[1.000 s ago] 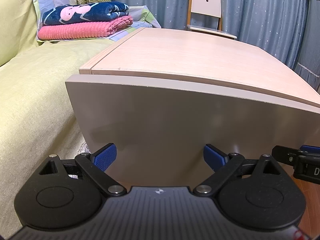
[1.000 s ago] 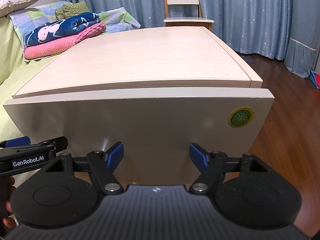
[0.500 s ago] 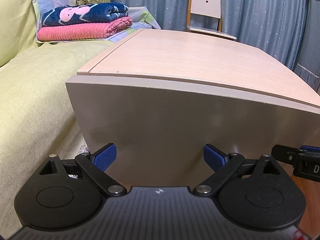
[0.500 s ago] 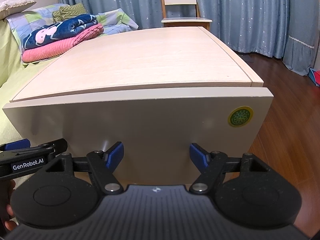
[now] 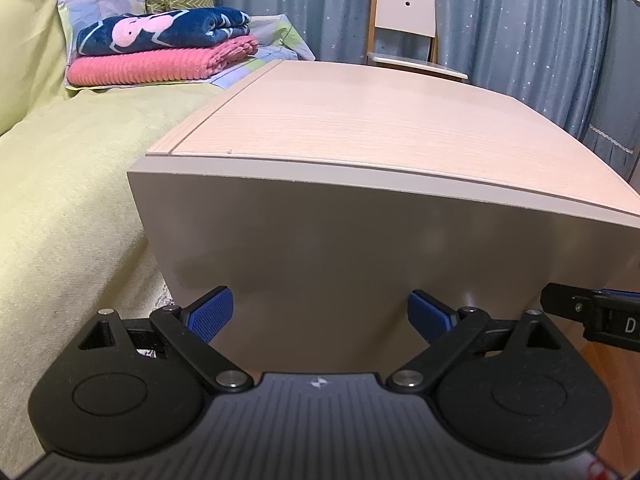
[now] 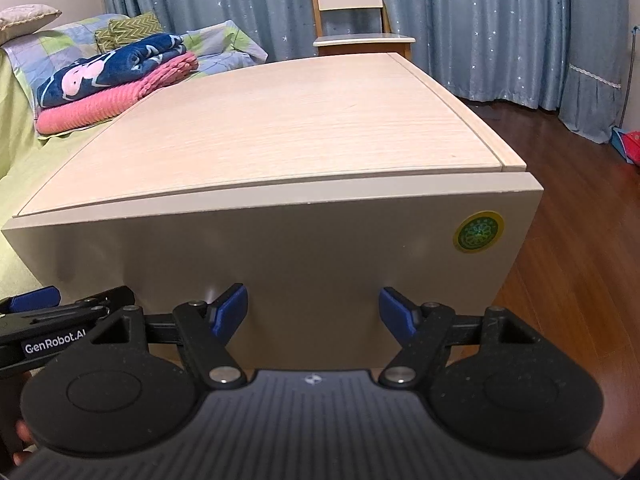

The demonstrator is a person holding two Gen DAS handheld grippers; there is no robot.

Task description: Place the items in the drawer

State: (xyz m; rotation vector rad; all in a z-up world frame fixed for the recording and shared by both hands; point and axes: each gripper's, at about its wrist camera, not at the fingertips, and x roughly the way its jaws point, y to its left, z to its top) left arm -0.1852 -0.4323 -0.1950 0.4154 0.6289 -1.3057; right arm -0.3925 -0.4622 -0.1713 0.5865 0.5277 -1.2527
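Two grippers, left gripper (image 5: 320, 314) and right gripper (image 6: 312, 310), side by side before the drawer front (image 6: 280, 264), both with blue ribbed pads spread wide and holding nothing. Closed now against the cabinet top (image 5: 380, 120), the gap seen a second ago gone. Smooth beige panel, gently bowed, under pale wood-grain, with a round green sticker (image 6: 478, 232) near its right edge; lies just beyond both sets of fingertips, contact not discernible.
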